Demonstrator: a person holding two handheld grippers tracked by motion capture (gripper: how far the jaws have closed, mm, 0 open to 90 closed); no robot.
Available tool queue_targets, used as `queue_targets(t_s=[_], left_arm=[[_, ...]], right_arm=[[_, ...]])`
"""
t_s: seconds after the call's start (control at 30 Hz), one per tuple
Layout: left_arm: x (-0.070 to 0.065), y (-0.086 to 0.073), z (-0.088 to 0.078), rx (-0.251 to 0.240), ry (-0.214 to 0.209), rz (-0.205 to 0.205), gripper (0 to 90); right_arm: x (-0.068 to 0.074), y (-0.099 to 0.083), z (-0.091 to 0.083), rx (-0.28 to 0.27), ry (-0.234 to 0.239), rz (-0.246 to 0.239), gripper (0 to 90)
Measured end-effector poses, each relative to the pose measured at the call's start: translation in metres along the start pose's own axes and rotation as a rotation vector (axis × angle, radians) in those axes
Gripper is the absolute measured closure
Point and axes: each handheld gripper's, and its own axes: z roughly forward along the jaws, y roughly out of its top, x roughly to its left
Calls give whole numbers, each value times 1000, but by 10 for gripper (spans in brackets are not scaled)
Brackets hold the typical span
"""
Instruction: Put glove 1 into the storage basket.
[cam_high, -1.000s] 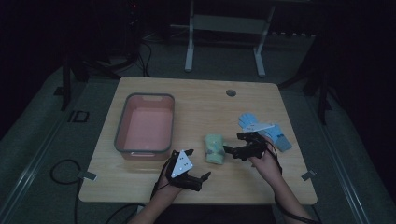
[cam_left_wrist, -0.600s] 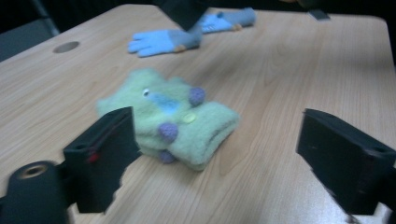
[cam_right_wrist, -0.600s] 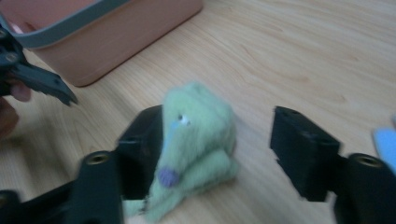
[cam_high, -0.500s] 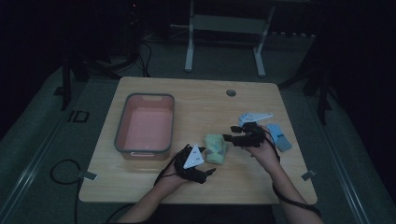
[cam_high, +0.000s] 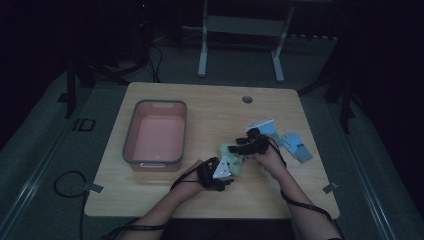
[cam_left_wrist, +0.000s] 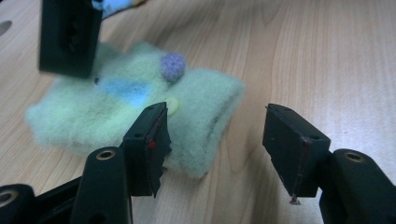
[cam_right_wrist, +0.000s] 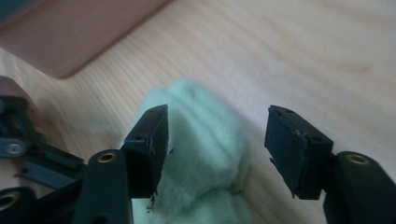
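Left gripper (cam_left_wrist: 215, 140) had its jaws partly apart and had just been closing; one pad sat against the near edge of the pale green fleece mitten (cam_left_wrist: 135, 105), the other stood clear over bare wood, so no real pinch there. Right gripper (cam_right_wrist: 217, 140) was about half open too, jaws having just opened a touch, with the mitten's (cam_right_wrist: 205, 149) other end between them and a gap on one side. That mitten (cam_high: 231, 159) lay flat on the wooden table (cam_high: 210, 105), right of the pink bin (cam_high: 156, 134), near a pair of blue gloves (cam_high: 295, 145). It had a purple pom and blue patch; no readable writing anywhere.
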Motion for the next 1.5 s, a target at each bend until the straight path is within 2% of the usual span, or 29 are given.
queue_targets(t_s=[0.07,0.13,0.17,0.2,0.27,0.3,0.33,0.43,0.5,0.53,0.57,0.6,0.63,0.67,0.7,0.77,0.93,1.07,1.2,1.43,1.47,1.5], left_arm=[[1,2,3,15,-1,9,426],[2,3,5,27,1,21,433],[2,3,5,27,1,21,444],[1,4,7,41,14,35,446],[0,4,8,48,25,43,458],[-4,6,11,71,53,75,460],[-5,6,12,80,67,93,471],[-6,6,13,83,90,103,507],[-5,6,13,87,121,108,606],[-5,6,13,87,121,108,633],[-3,7,13,84,112,89,633],[0,7,12,78,101,69,693],[2,9,11,79,89,45,713],[2,9,11,79,89,45,730],[5,12,10,81,72,23,744],[7,14,9,93,57,9,759],[12,20,4,114,41,3,771],[15,25,-2,126,40,12,775],[19,35,-14,138,48,35,777],[25,42,-33,143,61,42,779],[27,44,-40,144,73,51,779],[27,44,-40,144,73,51,779]], right_arm=[[-2,-3,7,31,6,9,392],[-3,-5,11,77,30,20,436],[-3,-5,11,77,30,20,436],[-3,-6,16,117,33,25,455],[-4,-6,17,123,40,33,460],[-4,-6,19,139,52,45,484],[-5,-6,19,140,58,45,492],[-4,-6,20,137,65,50,522],[-5,-7,20,134,73,57,553],[-5,-7,20,134,73,57,553],[-5,-7,20,135,74,60,570],[-3,-6,20,132,66,52,622],[-2,-5,19,132,60,52,639],[-1,-5,19,129,52,44,665],[1,-4,18,128,45,42,683],[2,-3,16,126,38,43,706],[1,1,12,123,43,59,732],[3,5,8,105,51,63,736],[7,12,1,79,69,75,737],[15,26,-5,65,78,65,737],[19,34,-7,56,78,63,737],[21,38,-9,51,79,58,737]])
